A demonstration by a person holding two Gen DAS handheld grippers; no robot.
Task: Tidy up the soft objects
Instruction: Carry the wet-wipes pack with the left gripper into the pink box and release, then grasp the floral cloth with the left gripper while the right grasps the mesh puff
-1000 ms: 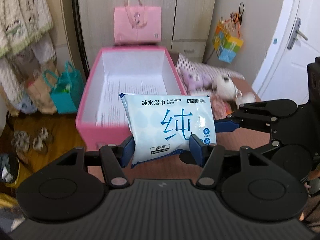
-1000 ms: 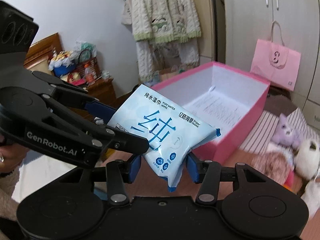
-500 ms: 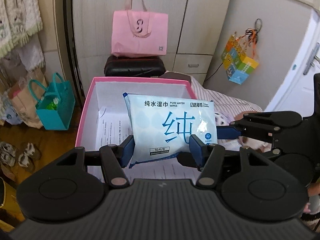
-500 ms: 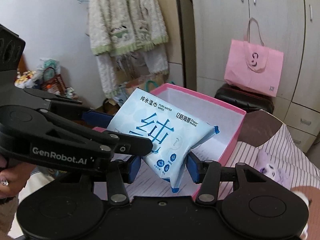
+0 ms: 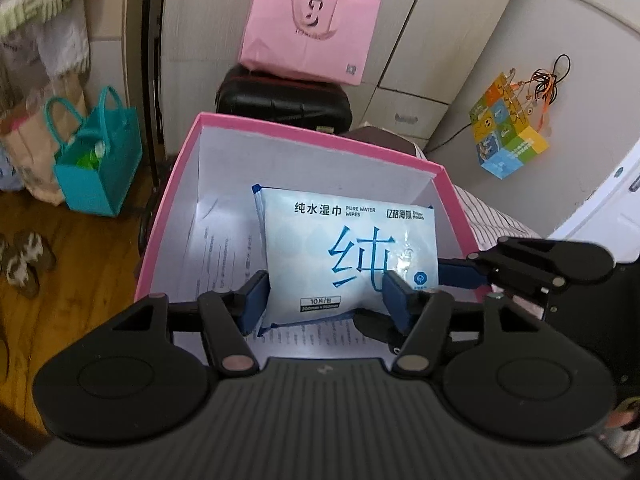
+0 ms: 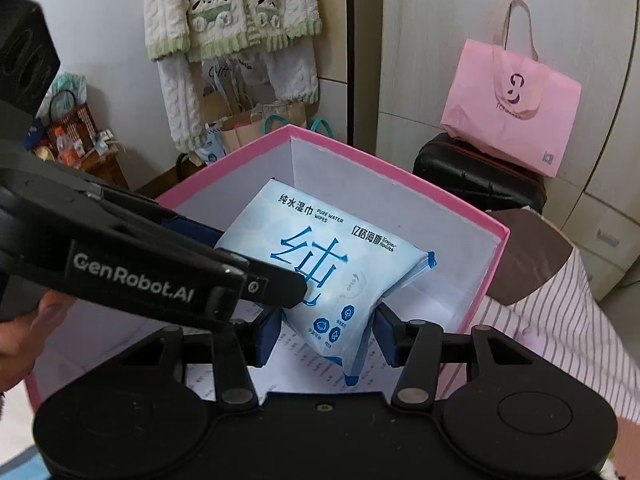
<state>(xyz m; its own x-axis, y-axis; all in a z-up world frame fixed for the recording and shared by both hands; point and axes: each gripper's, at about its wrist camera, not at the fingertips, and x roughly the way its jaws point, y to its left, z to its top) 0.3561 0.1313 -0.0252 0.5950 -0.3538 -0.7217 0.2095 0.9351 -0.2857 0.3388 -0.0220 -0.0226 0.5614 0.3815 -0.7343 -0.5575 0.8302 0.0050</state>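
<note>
**Wipes pack hanging over the pink box, two-handed carry**

So the pack of wet wipes (image 5: 348,256) is held by both grippers at once, just above the inside of the pink box (image 5: 168,216). My guess on why two: it's a floppy soft pack, and a pinch at each end keeps it flat instead of drooping. The left gripper (image 5: 326,294) has its blue pads at the pack's near edge, and its jaws are opening right now, with the pack between them and the pads looking like they're just about touching. The right gripper (image 6: 326,334) is clamped at a middling width on the pack's lower corner, which puckers under the squeeze. In its view the left gripper's arm comes in from 9 o'clock.

The box has a white lining with printed paper sheets (image 5: 224,248) on the bottom. Room-wise, in the left view: a pink tote (image 5: 308,36) on a black case (image 5: 280,104) at 12 o'clock, a teal bag (image 5: 96,176) on the wood floor at 9, a colourful bag (image 5: 506,136) at 2. Striped bedding (image 6: 560,320) sits at 3 in the right view.
</note>
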